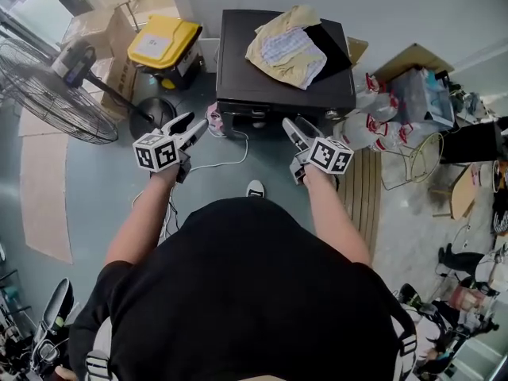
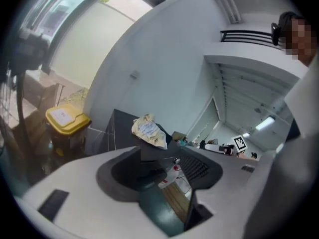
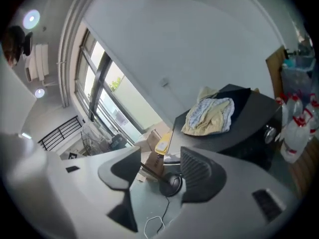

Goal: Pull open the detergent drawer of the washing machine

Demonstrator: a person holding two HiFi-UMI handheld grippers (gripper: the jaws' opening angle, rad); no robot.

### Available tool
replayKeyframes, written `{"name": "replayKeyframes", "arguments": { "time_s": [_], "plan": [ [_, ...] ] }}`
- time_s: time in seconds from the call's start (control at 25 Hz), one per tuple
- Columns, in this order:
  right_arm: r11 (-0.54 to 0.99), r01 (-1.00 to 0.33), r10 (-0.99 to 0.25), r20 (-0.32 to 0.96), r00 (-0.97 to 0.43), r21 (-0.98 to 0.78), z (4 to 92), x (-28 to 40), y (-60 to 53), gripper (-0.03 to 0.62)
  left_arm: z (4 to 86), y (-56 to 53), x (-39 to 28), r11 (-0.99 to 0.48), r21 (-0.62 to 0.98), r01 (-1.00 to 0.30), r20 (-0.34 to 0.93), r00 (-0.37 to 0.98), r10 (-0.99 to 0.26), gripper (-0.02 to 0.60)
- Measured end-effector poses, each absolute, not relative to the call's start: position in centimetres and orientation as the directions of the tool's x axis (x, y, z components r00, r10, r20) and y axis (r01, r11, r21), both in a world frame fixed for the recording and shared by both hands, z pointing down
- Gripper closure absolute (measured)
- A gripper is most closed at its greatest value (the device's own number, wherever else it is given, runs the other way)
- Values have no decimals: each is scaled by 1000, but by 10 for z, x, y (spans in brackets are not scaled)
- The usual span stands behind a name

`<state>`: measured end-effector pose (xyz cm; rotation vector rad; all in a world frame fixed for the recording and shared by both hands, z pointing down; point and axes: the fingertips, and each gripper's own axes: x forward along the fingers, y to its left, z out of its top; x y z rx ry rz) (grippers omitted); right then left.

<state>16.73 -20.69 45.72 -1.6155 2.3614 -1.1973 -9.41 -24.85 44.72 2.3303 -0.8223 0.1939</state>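
Observation:
The black washing machine (image 1: 238, 54) stands against the far wall with a yellow and checked cloth (image 1: 286, 46) heaped on its top. Its front panel (image 1: 262, 116) is seen steeply from above, and I cannot make out the detergent drawer. My left gripper (image 1: 193, 127) hangs in front of the machine's left corner, open and empty. My right gripper (image 1: 295, 131) hangs in front of its right half, also open and empty. Neither touches the machine. In the left gripper view the gripper (image 2: 167, 171) frames the machine (image 2: 124, 128). In the right gripper view the gripper (image 3: 159, 171) sits left of the machine (image 3: 239, 128).
A yellow-lidded bin (image 1: 163, 44) and cardboard boxes sit left of the machine. A standing fan (image 1: 55, 94) with its round base (image 1: 155, 113) is further left. A white cable (image 1: 230, 161) lies on the floor. Spray bottles (image 1: 373, 125), a wire rack (image 1: 409, 161) and clutter crowd the right.

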Motion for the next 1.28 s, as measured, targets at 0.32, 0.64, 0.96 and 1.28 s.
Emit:
{"name": "replayKeyframes", "arguments": {
  "time_s": [0.32,0.64,0.96,1.28],
  "plan": [
    [25,-550,-824,294,-485,-835,489,163,-208,358,511,-245,-96,-350,752,-558,348,788,-509,329],
    [-146,-159,-895,199,-400,-976,528,180,-202,368,557,-238,-111,-25,927,-373,288,757,-587,331],
    [-202,66,-933,172,-315,-977,562,190,-190,375,581,-224,-104,115,960,-256,272,746,-608,357],
    [-245,55,-916,213,-340,-968,589,177,-192,375,598,-218,-93,129,952,-277,299,756,-582,359]
  ]
}}
